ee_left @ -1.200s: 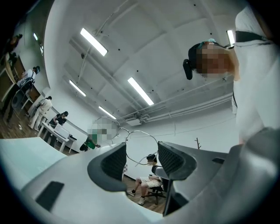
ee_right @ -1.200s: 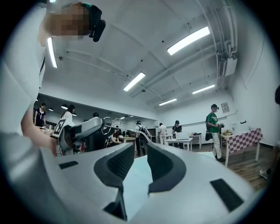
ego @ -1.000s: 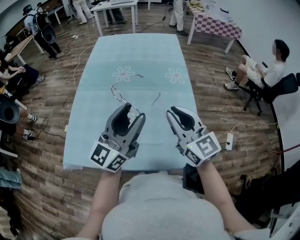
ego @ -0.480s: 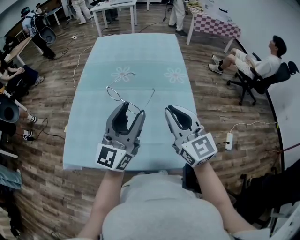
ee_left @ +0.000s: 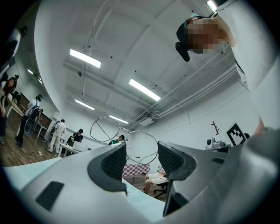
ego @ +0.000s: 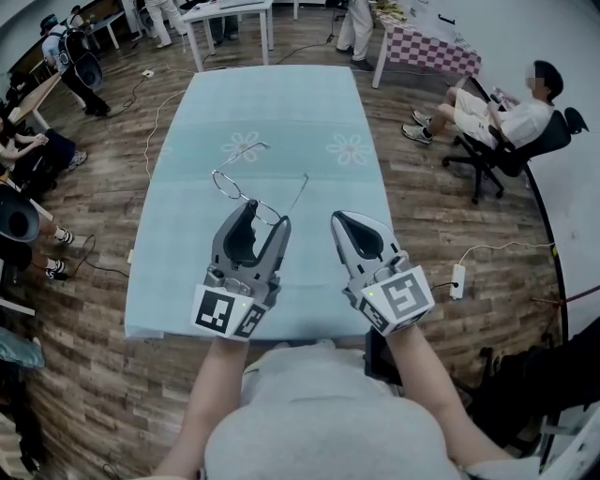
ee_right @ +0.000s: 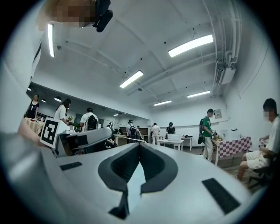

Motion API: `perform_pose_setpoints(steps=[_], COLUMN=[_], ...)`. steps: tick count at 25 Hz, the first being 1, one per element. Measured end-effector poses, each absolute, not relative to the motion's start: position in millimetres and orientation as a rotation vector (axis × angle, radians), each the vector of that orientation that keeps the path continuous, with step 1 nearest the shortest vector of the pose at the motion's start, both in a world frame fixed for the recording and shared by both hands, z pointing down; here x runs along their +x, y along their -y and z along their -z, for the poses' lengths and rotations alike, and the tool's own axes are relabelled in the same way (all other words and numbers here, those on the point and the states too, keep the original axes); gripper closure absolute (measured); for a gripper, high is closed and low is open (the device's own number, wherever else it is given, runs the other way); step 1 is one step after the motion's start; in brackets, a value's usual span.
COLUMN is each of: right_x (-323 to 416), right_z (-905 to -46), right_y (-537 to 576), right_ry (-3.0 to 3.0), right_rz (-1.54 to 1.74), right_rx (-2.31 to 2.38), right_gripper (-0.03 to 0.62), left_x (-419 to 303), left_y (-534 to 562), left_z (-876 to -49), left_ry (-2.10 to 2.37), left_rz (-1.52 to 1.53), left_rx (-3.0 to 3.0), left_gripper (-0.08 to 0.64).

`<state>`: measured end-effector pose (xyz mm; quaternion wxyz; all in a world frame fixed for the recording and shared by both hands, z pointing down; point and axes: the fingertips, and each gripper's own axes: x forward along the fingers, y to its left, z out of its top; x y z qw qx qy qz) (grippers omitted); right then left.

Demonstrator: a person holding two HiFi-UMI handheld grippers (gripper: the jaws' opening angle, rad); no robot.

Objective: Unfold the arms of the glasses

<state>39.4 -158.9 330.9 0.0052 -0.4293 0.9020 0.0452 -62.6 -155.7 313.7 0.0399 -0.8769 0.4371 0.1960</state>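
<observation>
Thin wire-rimmed glasses (ego: 228, 186) hang above the pale blue tablecloth (ego: 281, 103). One arm points away toward a flower print and the other sticks out to the right. My left gripper (ego: 267, 217) is shut on the near lens rim. In the left gripper view the glasses (ee_left: 142, 146) stand between the jaws of the left gripper (ee_left: 142, 159), against the far wall. My right gripper (ego: 341, 221) sits to the right of the glasses, apart from them. Its jaws have just closed with nothing between them, and they meet in the right gripper view (ee_right: 139, 146).
The cloth-covered table runs away from me, its near edge (ego: 281, 328) below both grippers. A person sits on a wheeled chair (ego: 497, 117) at the right. A white table (ego: 230, 14) and a checkered table (ego: 427, 47) stand at the far end, with several people at the left.
The right gripper's jaws have closed on nothing. The glasses have tilted a little in the left gripper. The seated person at the right has shifted.
</observation>
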Motion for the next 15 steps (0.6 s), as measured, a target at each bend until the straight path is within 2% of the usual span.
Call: perform_pose_setpoints(steps=[15], right_x=[31.9], right_z=[-323.4], right_y=[152.6], right_ry=[-2.846], right_rz=[-0.226], right_rx=[-1.349], right_gripper=[0.584], left_x=[-52.6], left_y=[158.4], left_z=[-310.0], left_ry=[-1.328], left_rz=[-0.55], left_rx=[-2.696], left_gripper=[0.324])
